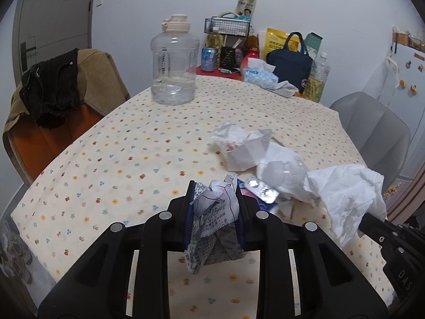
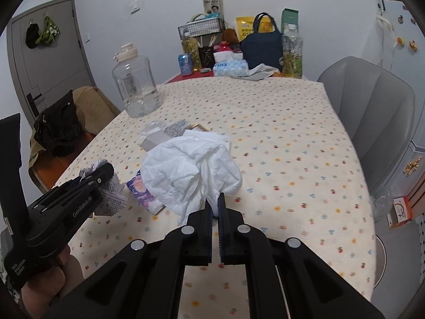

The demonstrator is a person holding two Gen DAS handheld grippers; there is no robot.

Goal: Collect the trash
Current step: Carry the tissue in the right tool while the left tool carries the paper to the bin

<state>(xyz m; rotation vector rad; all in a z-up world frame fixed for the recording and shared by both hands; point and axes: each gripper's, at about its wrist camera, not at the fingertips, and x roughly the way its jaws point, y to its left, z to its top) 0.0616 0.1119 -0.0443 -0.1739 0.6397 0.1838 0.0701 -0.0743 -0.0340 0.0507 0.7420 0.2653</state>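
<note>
My left gripper (image 1: 213, 207) is shut on a crumpled printed paper (image 1: 215, 228) and holds it above the near table edge; it also shows at the left of the right wrist view (image 2: 106, 171). My right gripper (image 2: 215, 207) is shut on a large crumpled white tissue (image 2: 191, 170), also seen at the right of the left wrist view (image 1: 348, 196). More trash lies on the floral tablecloth (image 1: 119, 159): a white torn box (image 1: 239, 148), a clear plastic wrapper (image 1: 281, 175), a foil blister pack (image 1: 261, 190) and a purple packet (image 2: 140, 188).
A big clear water jug (image 1: 174, 63) stands at the far left of the table. Bottles, a tissue pack (image 1: 259, 75) and a navy bag (image 1: 289, 58) crowd the far end. A chair with clothes (image 1: 53, 101) is left, a grey chair (image 2: 372, 117) right.
</note>
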